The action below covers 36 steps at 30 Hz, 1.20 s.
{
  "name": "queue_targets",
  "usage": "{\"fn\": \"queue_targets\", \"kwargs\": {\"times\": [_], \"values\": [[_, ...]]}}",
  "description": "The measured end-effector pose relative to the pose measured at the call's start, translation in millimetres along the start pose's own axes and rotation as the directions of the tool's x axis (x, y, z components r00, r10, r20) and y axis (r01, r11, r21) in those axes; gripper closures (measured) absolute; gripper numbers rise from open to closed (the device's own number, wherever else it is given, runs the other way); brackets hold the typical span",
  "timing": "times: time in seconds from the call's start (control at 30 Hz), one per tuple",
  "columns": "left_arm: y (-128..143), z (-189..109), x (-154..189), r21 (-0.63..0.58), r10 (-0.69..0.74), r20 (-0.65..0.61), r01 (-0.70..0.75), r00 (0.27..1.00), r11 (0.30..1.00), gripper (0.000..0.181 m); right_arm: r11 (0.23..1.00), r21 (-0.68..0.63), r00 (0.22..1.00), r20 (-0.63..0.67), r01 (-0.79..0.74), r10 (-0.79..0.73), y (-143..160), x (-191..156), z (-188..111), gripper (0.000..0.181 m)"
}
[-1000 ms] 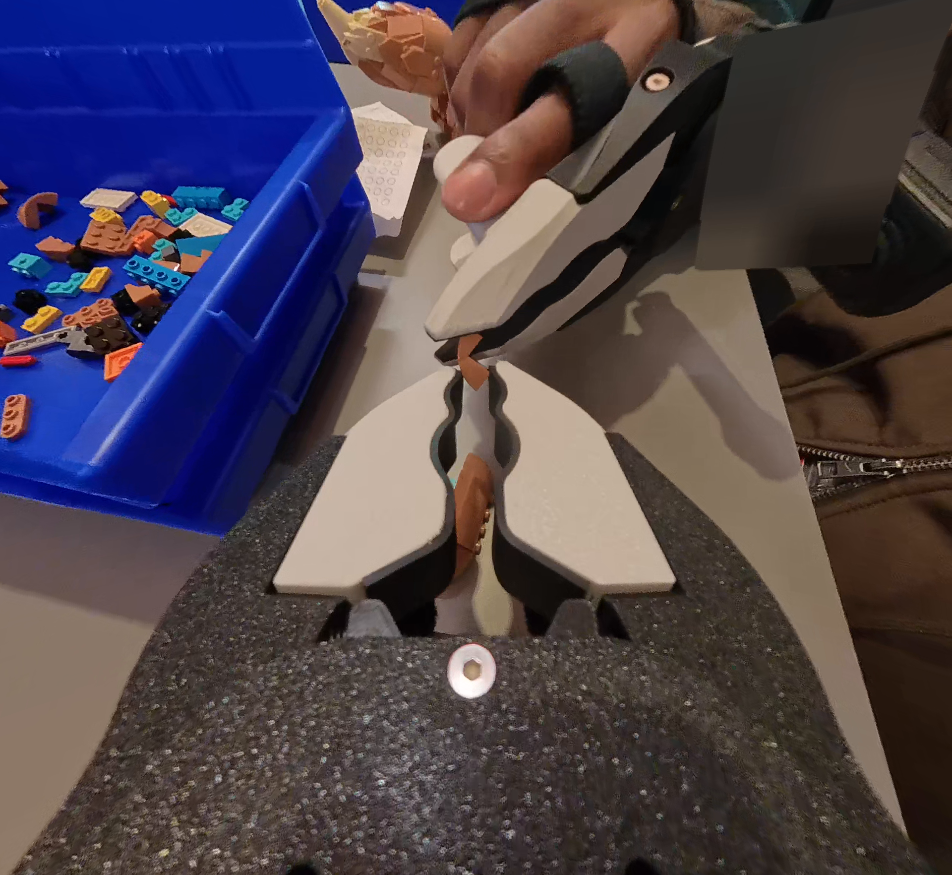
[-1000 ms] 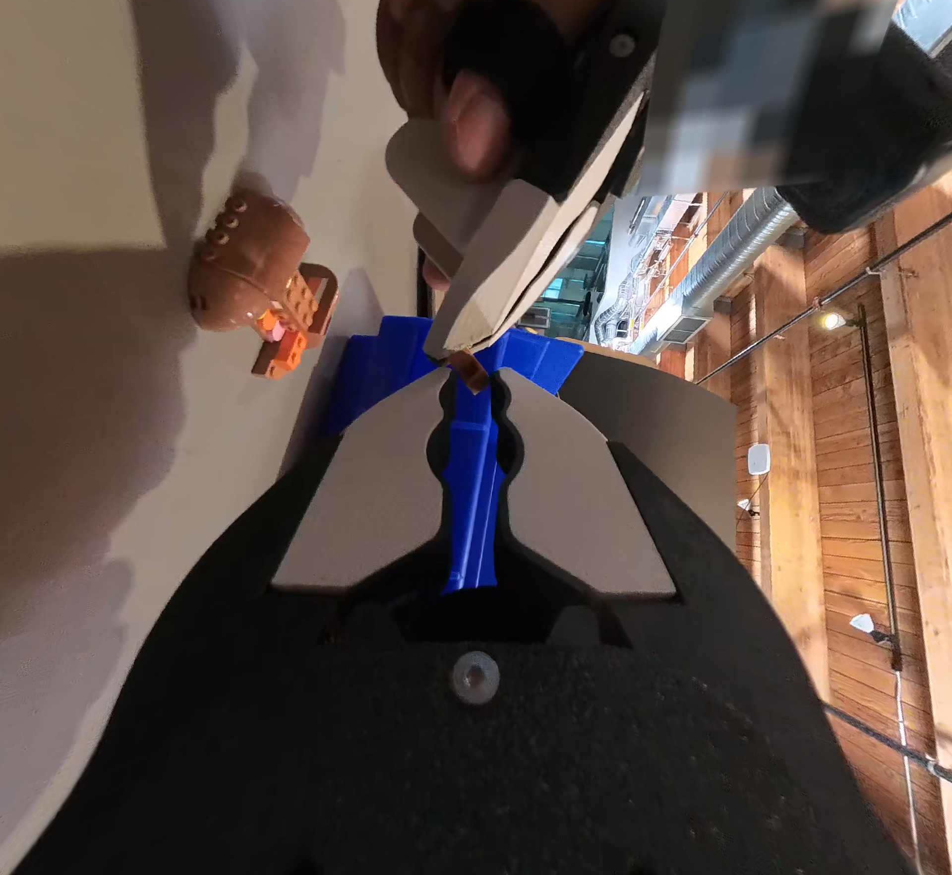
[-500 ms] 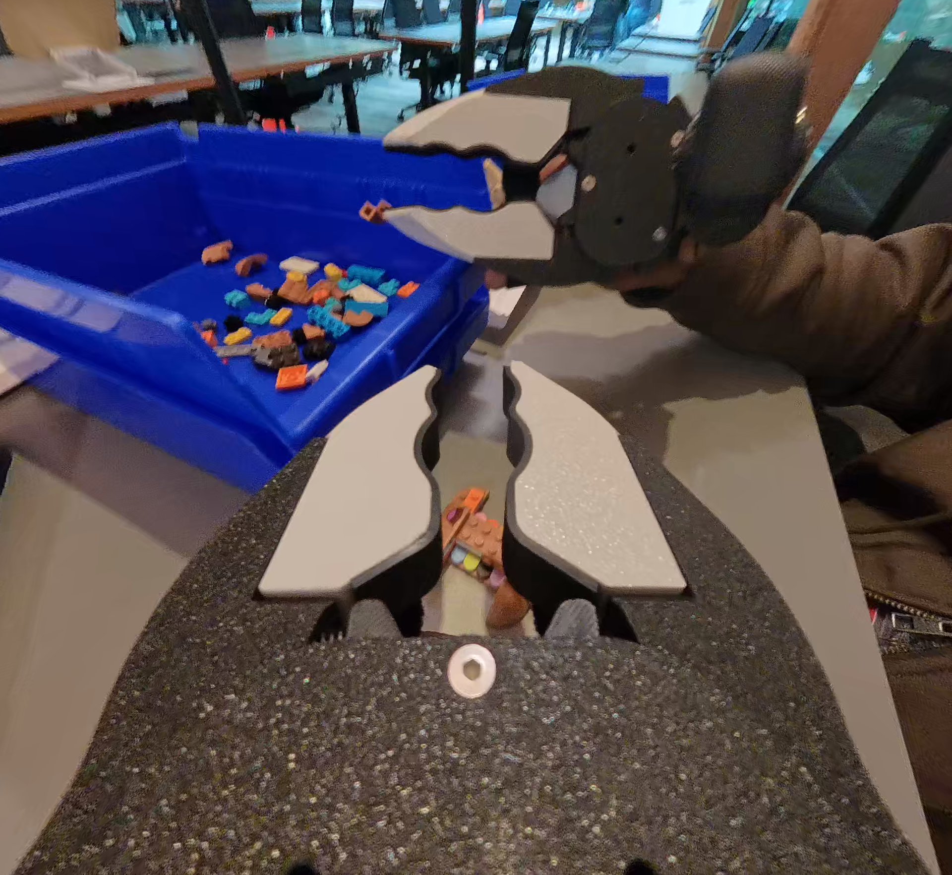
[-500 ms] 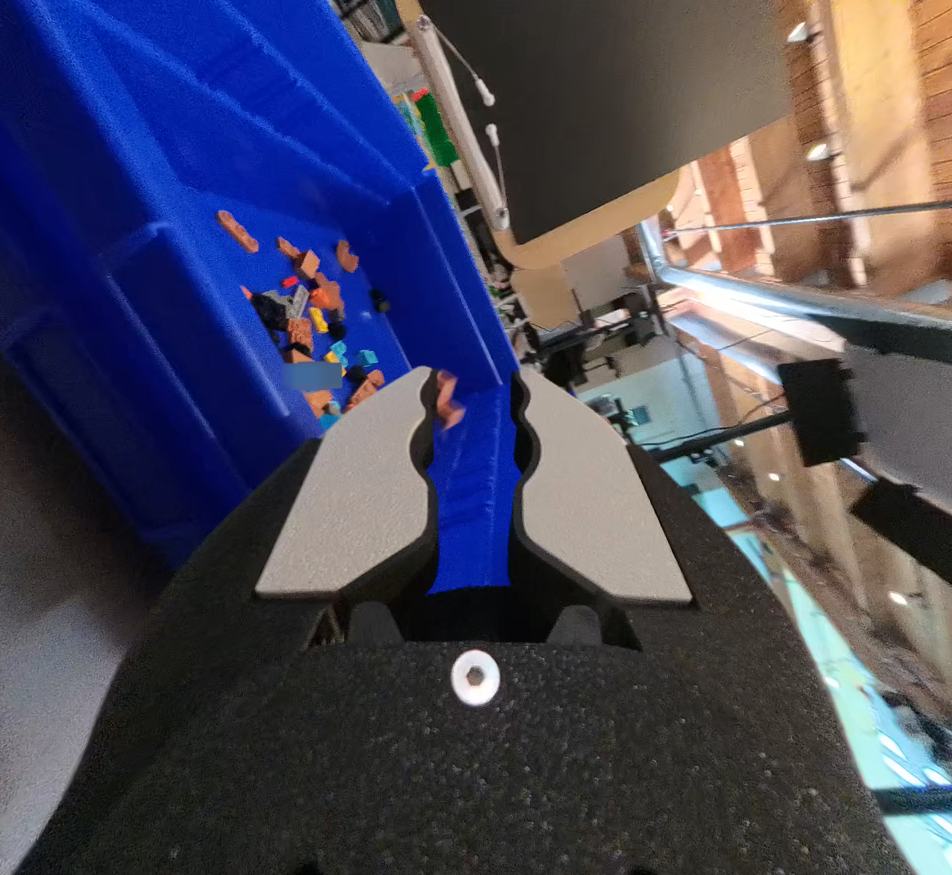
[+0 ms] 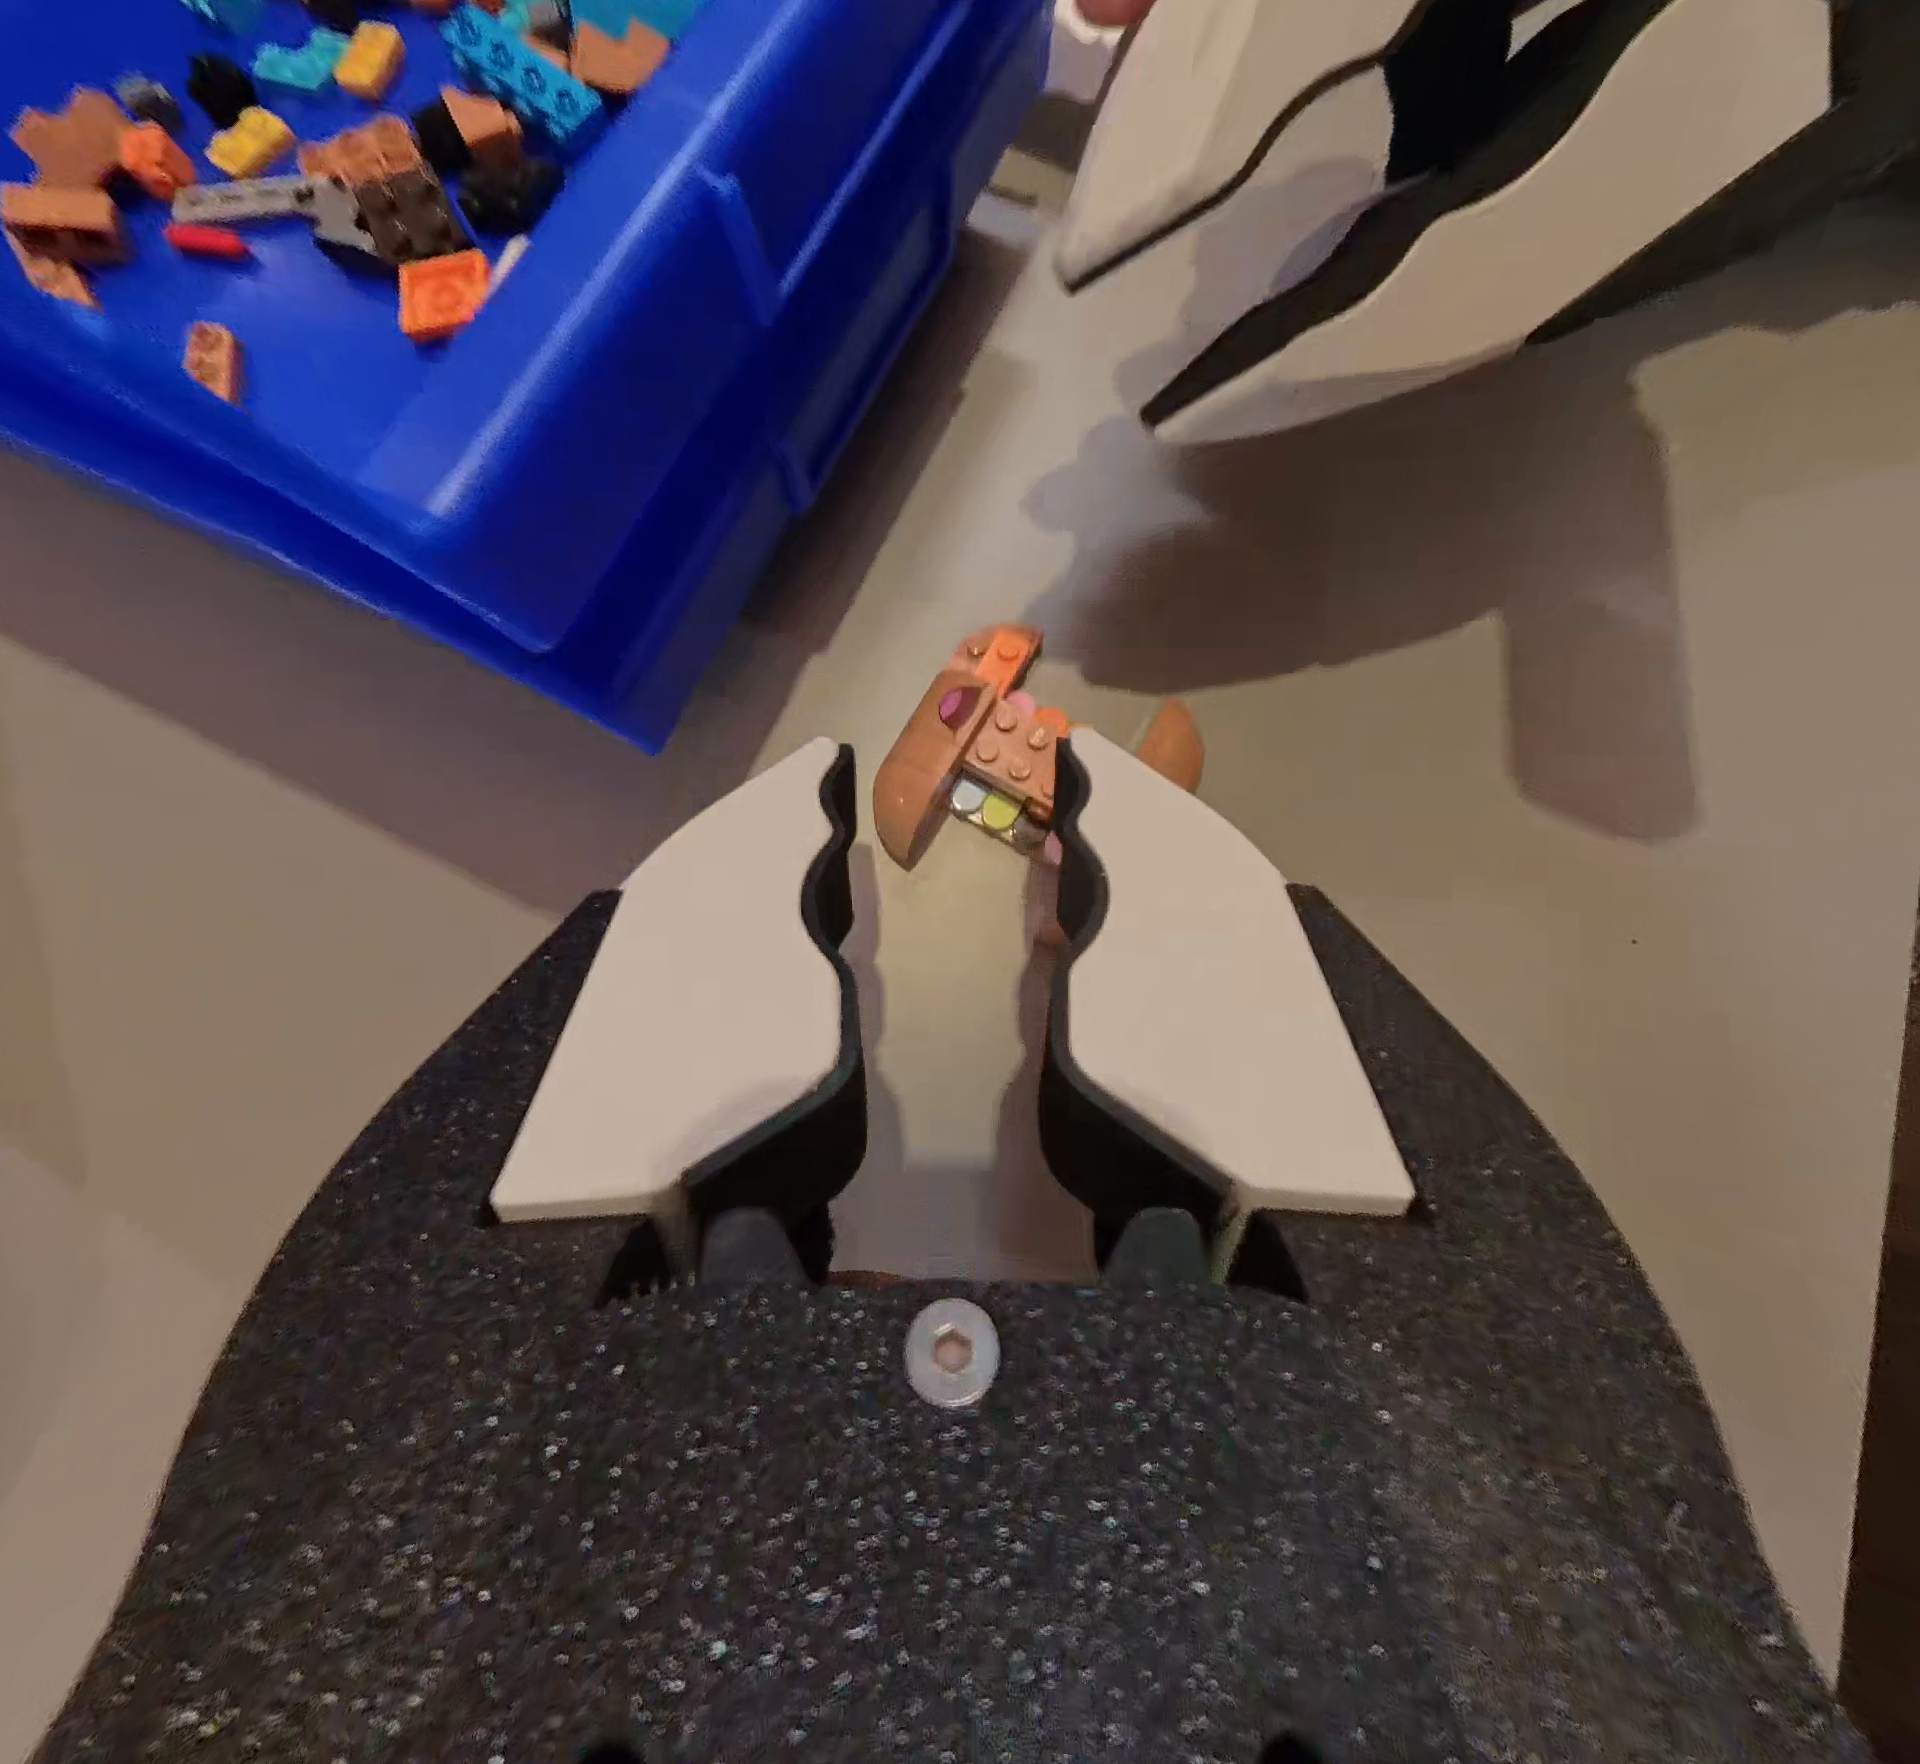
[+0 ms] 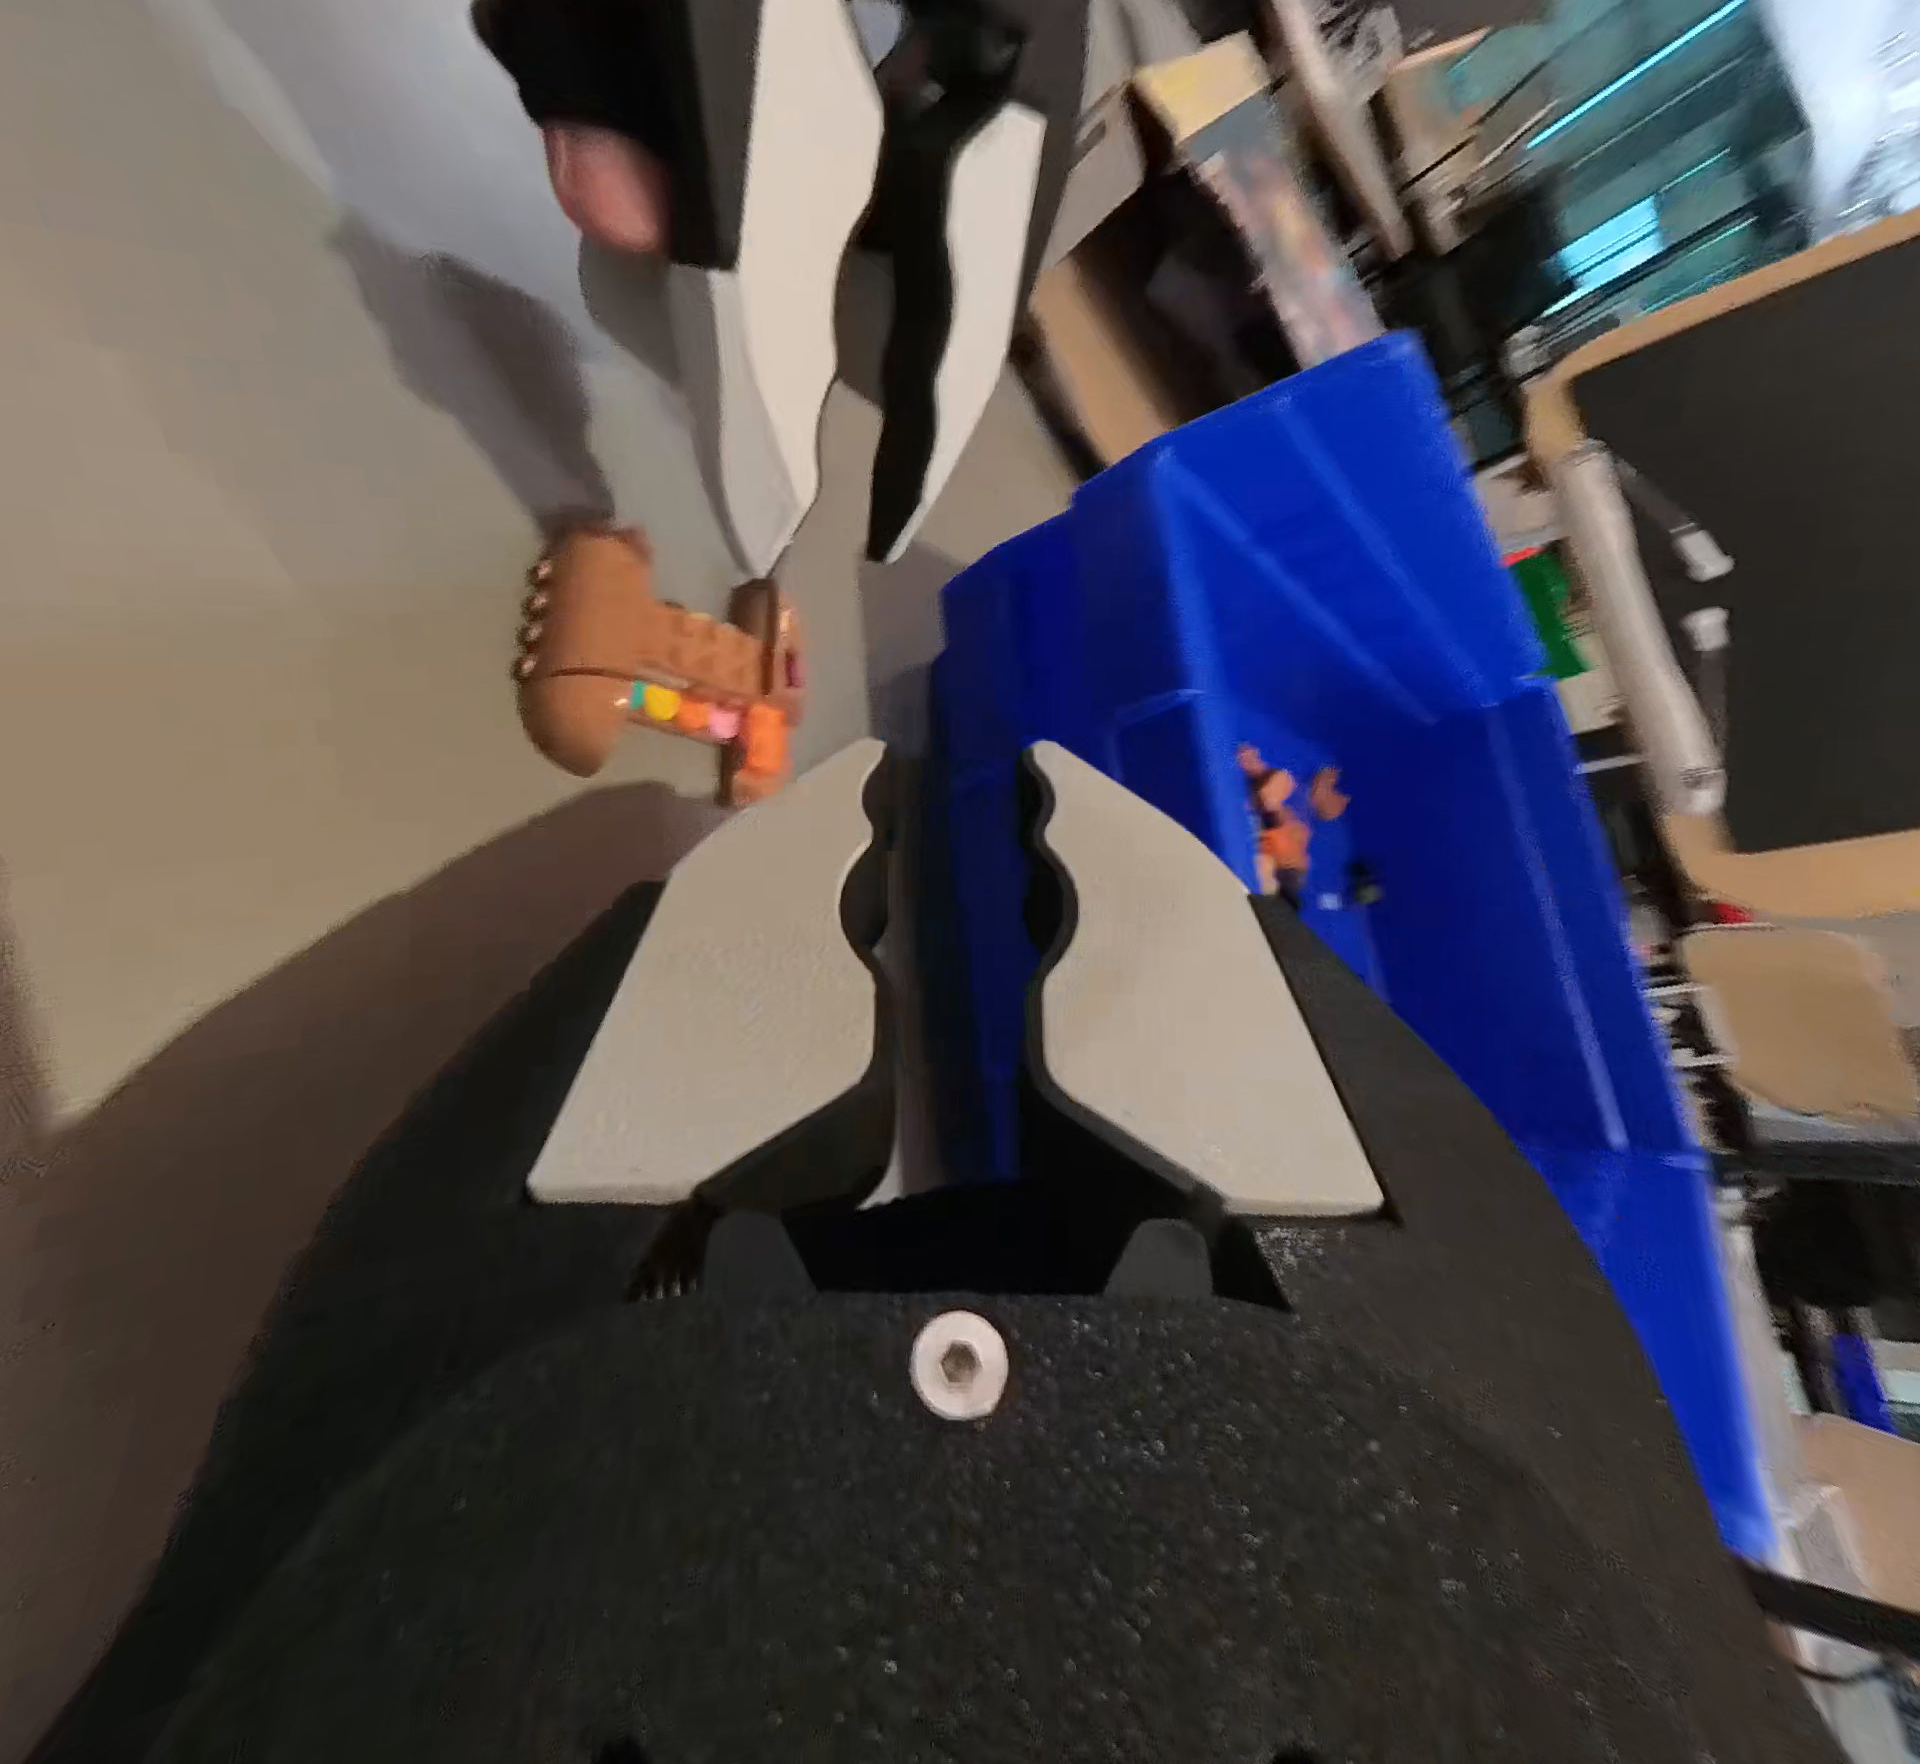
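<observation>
Desk [image 5: 260, 831]: pale grey, flat, carries everything.
Bin [image 5: 644, 364]: large blue plastic bin of loose coloured bricks [image 5: 416, 83].
Left gripper [image 5: 951, 758]: fingers spread apart, grasping nothing, tips just beside the model.
Right gripper [image 6: 956, 758]: fingers parted, empty, above the desk near the bin.
Model [image 5: 977, 769]: small brown and orange brick-built model on the desk near the bin's corner.

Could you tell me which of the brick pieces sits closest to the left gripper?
The brown brick model lying on the table, right at the left gripper tips. All the other bricks lie loose inside the blue bin, farther off.
</observation>
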State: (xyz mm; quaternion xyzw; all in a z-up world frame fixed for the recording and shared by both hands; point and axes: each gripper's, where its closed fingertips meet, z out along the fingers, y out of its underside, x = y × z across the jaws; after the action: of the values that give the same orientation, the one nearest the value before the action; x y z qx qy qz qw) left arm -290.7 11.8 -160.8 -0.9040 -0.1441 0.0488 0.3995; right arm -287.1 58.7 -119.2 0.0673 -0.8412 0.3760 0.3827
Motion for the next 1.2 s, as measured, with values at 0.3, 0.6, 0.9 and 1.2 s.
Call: {"fn": "queue_targets", "kwargs": {"times": [0.3, 0.6, 0.9, 1.2], "values": [[33, 7, -10, -0.184, -0.004, 0.029, 0.009, 1.000, 0.983, 0.152, 0.979, -0.146, 0.981, 0.110, -0.143, 0.159, 26, -26, 30, 0.165], [41, 15, 5, -0.234, 0.020, -0.057, -0.033, 0.998, 0.972, 0.178, 0.962, -0.253, 0.984, 0.118, -0.103, 0.137, 40, -42, 49, 0.177], [33, 13, -1, -0.194, 0.040, -0.024, -0.043, 0.999, 0.980, 0.166, 0.972, -0.181, 0.896, 0.389, -0.152, 0.213, 21, -72, 21, 0.168], [31, 11, 34, -0.196, 0.050, -0.167, -0.083, 0.985, 0.977, 0.152, 0.890, -0.185, 0.844, 0.287, -0.416, 0.454, 14, -45, 25, 0.168]]}}
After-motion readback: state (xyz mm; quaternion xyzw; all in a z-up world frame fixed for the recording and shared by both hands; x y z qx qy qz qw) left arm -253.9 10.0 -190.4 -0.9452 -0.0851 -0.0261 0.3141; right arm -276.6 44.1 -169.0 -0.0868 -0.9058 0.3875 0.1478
